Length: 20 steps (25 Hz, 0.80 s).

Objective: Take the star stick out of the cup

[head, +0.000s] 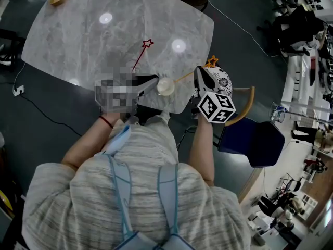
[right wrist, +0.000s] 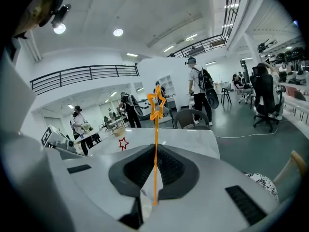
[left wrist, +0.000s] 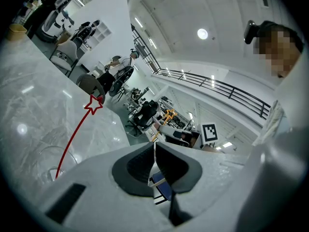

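Marble table | star sticks: 2 — red, orange | right jaws clamp orange | left jaws clamp cup

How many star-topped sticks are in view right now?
2. The orange star-topped stick is clamped in the right gripper, right of the white cup. The red star-topped stick is over the grey marble table, beyond that cup. None seems hidden.

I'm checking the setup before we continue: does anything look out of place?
Nothing spilled or damaged. Only oddity: a red star stick sits on the marble table apart from the cup, while the right gripper pinches the orange star stick.
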Each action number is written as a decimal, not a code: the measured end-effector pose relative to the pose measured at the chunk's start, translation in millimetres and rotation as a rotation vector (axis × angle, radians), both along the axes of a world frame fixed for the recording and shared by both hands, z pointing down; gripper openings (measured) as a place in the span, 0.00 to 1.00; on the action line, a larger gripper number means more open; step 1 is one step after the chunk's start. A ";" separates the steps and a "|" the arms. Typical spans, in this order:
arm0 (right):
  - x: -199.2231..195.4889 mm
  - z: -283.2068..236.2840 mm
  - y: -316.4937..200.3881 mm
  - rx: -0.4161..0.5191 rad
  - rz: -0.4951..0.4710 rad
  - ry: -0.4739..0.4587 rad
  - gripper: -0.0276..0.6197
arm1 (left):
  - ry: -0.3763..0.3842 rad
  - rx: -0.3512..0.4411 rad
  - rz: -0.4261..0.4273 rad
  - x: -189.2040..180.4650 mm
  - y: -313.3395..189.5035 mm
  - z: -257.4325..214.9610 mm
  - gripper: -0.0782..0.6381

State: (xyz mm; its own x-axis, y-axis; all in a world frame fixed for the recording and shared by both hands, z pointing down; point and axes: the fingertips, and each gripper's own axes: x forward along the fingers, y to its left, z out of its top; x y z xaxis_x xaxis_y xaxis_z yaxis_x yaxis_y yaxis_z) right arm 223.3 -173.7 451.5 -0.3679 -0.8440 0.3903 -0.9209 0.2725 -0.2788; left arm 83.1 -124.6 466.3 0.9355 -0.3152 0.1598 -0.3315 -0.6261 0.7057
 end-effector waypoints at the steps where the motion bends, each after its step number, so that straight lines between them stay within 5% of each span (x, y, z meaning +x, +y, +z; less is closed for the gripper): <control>1: 1.9 -0.2 0.1 -0.001 0.002 0.003 0.07 | 0.000 0.000 0.001 0.0 0.2 0.5 0.14; 20: -0.8 124.3 23.1 -0.415 -0.038 0.006 0.07 | -0.003 -0.012 -0.011 -4.7 2.8 4.1 0.14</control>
State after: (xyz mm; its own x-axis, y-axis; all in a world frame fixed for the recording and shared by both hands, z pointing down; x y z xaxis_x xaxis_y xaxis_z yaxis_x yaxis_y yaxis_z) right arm 222.5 -150.6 575.8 -0.3927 -0.6006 0.6964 -0.9142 0.1723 -0.3669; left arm 78.4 -121.7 470.4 0.9316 -0.3232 0.1664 -0.3403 -0.6144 0.7118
